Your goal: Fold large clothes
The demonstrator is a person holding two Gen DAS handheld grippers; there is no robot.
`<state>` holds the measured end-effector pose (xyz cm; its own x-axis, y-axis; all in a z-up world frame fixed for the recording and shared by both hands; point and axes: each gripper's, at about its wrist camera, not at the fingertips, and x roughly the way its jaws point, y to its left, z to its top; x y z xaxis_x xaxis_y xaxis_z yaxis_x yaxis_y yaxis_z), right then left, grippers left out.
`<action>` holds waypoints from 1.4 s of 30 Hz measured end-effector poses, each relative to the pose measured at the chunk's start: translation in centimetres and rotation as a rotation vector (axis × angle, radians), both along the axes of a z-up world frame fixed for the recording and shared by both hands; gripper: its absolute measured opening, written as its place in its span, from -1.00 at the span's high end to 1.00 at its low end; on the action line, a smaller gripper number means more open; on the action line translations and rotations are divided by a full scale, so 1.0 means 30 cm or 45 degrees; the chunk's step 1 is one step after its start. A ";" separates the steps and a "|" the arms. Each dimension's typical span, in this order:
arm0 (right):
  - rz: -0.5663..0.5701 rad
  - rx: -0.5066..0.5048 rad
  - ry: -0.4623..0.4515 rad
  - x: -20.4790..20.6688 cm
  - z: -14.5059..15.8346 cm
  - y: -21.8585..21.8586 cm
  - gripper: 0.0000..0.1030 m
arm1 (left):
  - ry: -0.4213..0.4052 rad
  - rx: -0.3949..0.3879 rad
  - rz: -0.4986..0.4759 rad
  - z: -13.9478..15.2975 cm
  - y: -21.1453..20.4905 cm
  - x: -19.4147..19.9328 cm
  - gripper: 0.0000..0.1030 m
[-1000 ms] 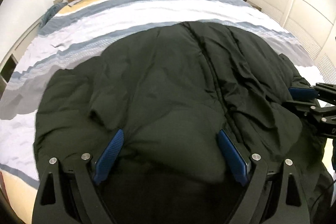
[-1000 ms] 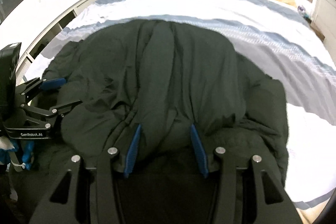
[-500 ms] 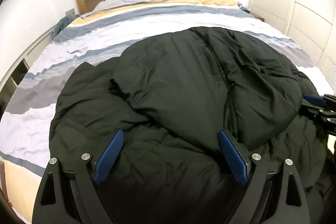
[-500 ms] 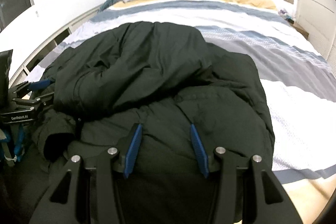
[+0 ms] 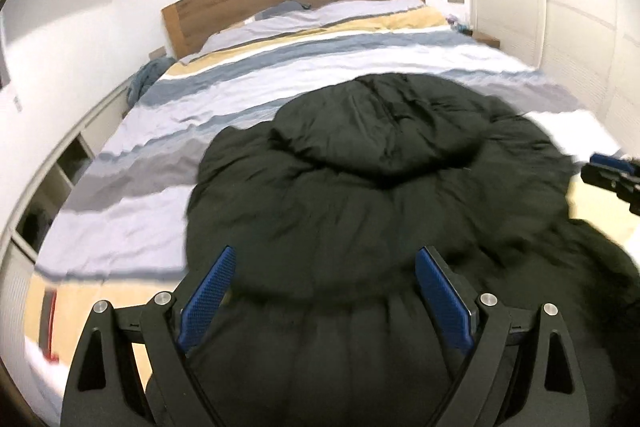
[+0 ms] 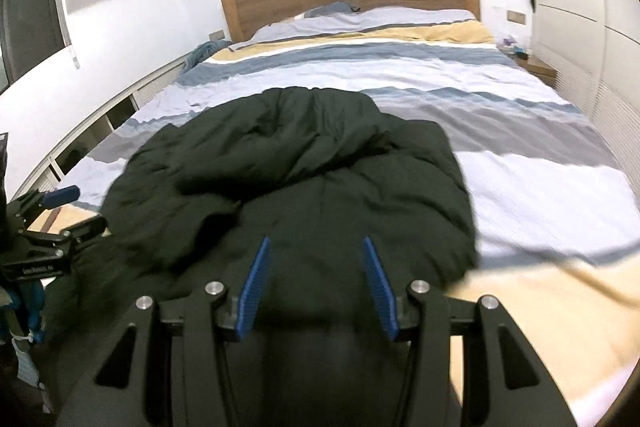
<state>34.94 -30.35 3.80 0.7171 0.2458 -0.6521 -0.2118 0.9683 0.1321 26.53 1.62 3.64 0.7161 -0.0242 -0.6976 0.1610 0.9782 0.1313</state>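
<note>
Black puffy jacket (image 5: 380, 195) heaped on the near end of a striped bed (image 5: 304, 75), upper part folded back over itself into a rounded mound, lower edge hanging toward the cameras. Left gripper (image 5: 324, 301) spread wide, right gripper (image 6: 316, 291) part-open, blue pads (image 6: 256, 291) set either side of dark fabric; whether anything is pinched, impossible to tell. Probably soft, bulky, light, slick-shelled and springy; best taken at a hem, seam or cuff rather than the padded middle.
</note>
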 end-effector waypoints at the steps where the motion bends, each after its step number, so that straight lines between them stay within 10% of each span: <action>1: 0.000 -0.001 0.000 -0.050 0.029 -0.002 0.08 | -0.002 -0.025 0.006 0.031 0.024 -0.055 -0.76; 4: -0.015 -0.027 -0.011 -0.243 0.129 -0.038 -0.22 | -0.007 -0.078 0.016 0.102 0.100 -0.191 -0.76; 19: -0.393 0.050 0.035 -0.808 0.147 -0.451 -0.32 | 0.012 -0.202 0.356 0.127 0.534 -0.644 -0.99; 36: -0.401 0.221 0.247 -0.888 -0.057 -0.449 -0.34 | 0.236 -0.528 0.530 -0.168 0.866 -0.693 -0.99; 42: -0.401 0.310 0.315 -0.852 -0.119 -0.440 -0.34 | 0.317 -0.832 0.463 -0.311 0.958 -0.648 -0.99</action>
